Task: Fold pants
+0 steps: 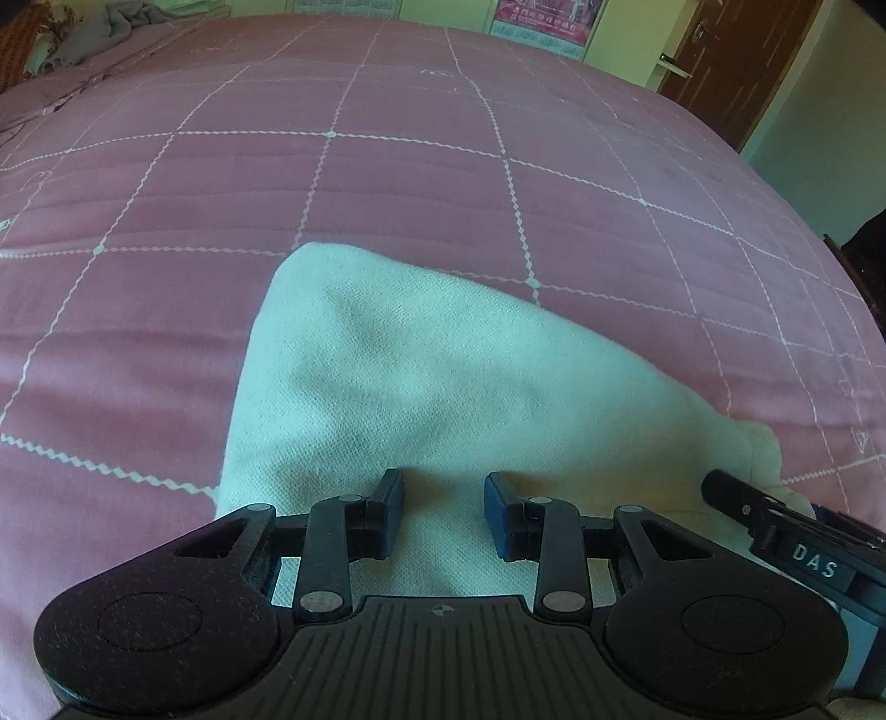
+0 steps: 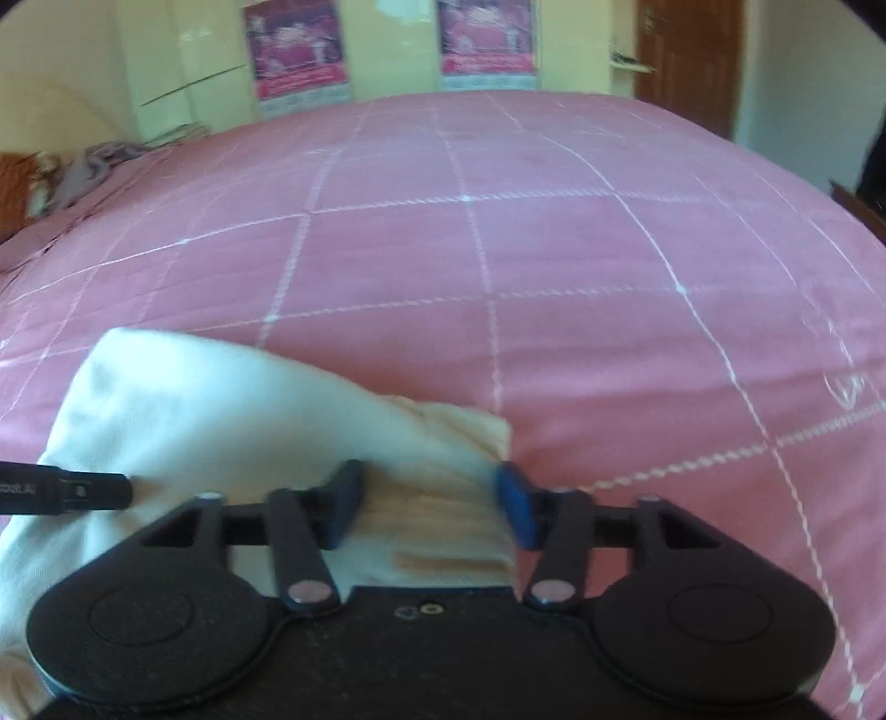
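This is a bedroom in a home. A wide bed (image 1: 421, 183) with a pink quilted cover fills most of both views. Behind it stand pale yellow walls with pink posters (image 2: 296, 50), a brown wooden door (image 1: 736, 61) and loose grey clothes (image 2: 91, 169) near the pillow end.

1. Left gripper (image 1: 443, 512): black textured body, ribbed centre plate, silver pivot pins, dark blue finger pads (image 1: 394, 512).
2. Right gripper (image 2: 429, 507): same black build; white "DAS" lettering is seen.
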Tool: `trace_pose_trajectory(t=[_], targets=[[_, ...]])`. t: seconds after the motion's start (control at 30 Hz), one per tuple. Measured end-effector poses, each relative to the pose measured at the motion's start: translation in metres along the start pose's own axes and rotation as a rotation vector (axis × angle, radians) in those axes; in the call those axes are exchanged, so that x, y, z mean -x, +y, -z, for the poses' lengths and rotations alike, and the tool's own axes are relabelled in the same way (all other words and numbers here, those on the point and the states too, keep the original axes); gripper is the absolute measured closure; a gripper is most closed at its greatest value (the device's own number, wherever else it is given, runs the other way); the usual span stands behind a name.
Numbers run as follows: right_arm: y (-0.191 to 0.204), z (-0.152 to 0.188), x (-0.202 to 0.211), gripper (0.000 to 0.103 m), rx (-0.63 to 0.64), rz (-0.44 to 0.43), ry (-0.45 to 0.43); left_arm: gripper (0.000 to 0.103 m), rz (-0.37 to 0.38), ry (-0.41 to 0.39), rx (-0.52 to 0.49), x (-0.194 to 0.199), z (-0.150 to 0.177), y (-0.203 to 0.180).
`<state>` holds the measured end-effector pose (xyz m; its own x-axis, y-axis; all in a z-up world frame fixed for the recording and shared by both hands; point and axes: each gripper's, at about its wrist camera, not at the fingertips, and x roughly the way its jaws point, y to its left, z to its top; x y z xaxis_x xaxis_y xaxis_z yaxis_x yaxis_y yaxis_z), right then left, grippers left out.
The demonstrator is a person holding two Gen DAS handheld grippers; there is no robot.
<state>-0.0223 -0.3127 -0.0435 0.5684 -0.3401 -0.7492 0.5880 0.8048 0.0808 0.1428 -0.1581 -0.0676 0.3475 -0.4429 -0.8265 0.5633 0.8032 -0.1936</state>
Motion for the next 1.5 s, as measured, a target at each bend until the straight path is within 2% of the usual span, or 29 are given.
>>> trace_pose_trajectory(t=[0.07, 0.1, 0.33, 0.43, 0.57, 0.7, 0.83, 0.97, 1.03, 1.27, 1.3, 1.4, 1.5], targets=[[-0.018, 0.006, -0.004, 0.037, -0.118, -0.059, 0.014, 0.07, -0.001, -0.01, 0.004, -0.003, 0.002, 0.0], [-0.021, 0.008, -0.004, 0.037, -0.137, -0.071, 0.013, 0.07, -0.009, -0.014, -0.006, -0.003, 0.003, -0.002], [-0.007, -0.005, 0.002, 0.034, -0.039, -0.014, 0.035, 0.07, -0.018, -0.018, -0.063, 0.012, 0.013, -0.01], [0.003, -0.008, 0.027, 0.038, 0.031, 0.015, -0.031, 0.069, -0.002, -0.032, -0.068, 0.026, 0.029, -0.008], [0.01, -0.005, 0.068, 0.043, 0.065, -0.009, -0.14, 0.069, 0.002, -0.052, -0.07, 0.042, 0.045, -0.009], [0.028, 0.012, 0.092, 0.047, 0.166, -0.038, -0.182, 0.069, 0.014, -0.044, -0.078, 0.058, 0.061, -0.011], [0.037, 0.041, 0.098, 0.049, 0.245, -0.028, -0.152, 0.069, 0.023, -0.046, -0.091, 0.074, 0.086, -0.012], [0.036, 0.069, 0.093, 0.049, 0.281, -0.005, -0.098, 0.069, 0.061, -0.041, -0.037, 0.083, 0.103, -0.006], [0.034, 0.079, 0.088, 0.048, 0.302, 0.004, -0.094, 0.069, 0.058, -0.05, -0.042, 0.082, 0.109, -0.006], [0.045, 0.064, 0.088, 0.042, 0.304, 0.024, -0.037, 0.069, 0.021, -0.042, -0.035, 0.095, 0.104, -0.011], [0.044, 0.064, 0.094, 0.04, 0.292, 0.018, -0.045, 0.069, 0.017, -0.053, -0.036, 0.101, 0.106, -0.011], [0.033, 0.069, 0.112, 0.02, 0.228, -0.005, -0.083, 0.067, -0.011, -0.083, -0.041, 0.115, 0.114, -0.01], [0.024, 0.076, 0.124, 0.021, 0.182, -0.021, -0.086, 0.058, -0.026, -0.091, -0.043, 0.126, 0.12, -0.008]])
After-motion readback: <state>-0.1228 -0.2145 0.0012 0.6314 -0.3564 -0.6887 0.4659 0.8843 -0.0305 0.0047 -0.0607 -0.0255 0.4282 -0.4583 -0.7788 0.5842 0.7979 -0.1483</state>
